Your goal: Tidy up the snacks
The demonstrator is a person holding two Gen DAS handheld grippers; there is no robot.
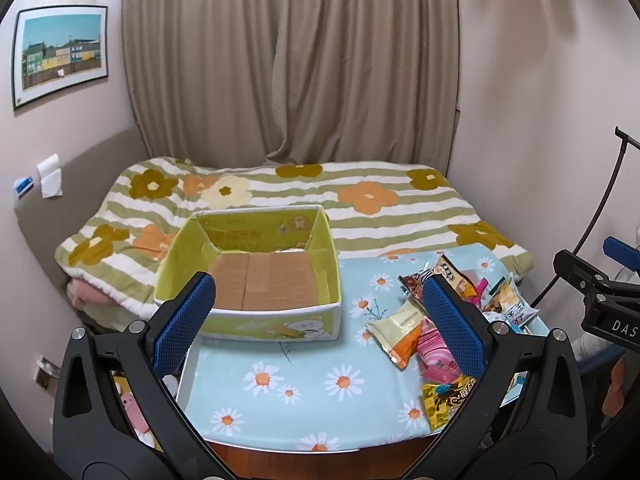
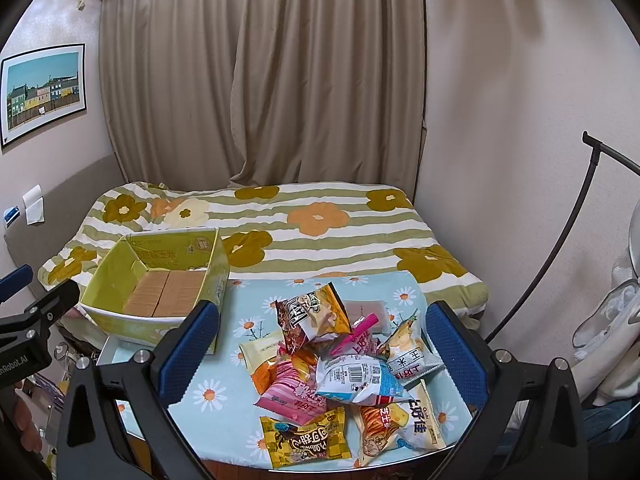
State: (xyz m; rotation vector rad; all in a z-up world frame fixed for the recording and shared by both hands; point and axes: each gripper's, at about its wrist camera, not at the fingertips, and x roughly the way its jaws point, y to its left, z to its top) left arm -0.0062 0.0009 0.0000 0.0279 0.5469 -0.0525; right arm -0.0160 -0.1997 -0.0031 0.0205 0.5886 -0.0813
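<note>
An open green cardboard box (image 1: 256,322) (image 2: 120,322) with a bare brown bottom stands on the left of a small table with a daisy-print cloth (image 1: 312,404) (image 2: 220,396). A pile of snack packets (image 2: 340,372) (image 1: 424,332) lies on the table's right part, among them a yellow packet (image 2: 306,438) and a white-blue one (image 2: 358,378). My left gripper (image 1: 320,320) hovers open over the table between box and pile, holding nothing. My right gripper (image 2: 320,348) is open above the pile, with the packets showing between its blue fingers (image 2: 456,352).
Behind the table lies a bed with a green-striped flowered quilt (image 1: 320,204) (image 2: 320,232), backed by beige curtains (image 1: 292,60). A black lamp stand (image 2: 560,248) curves up at the right wall. The other gripper's body shows at each view's side edge.
</note>
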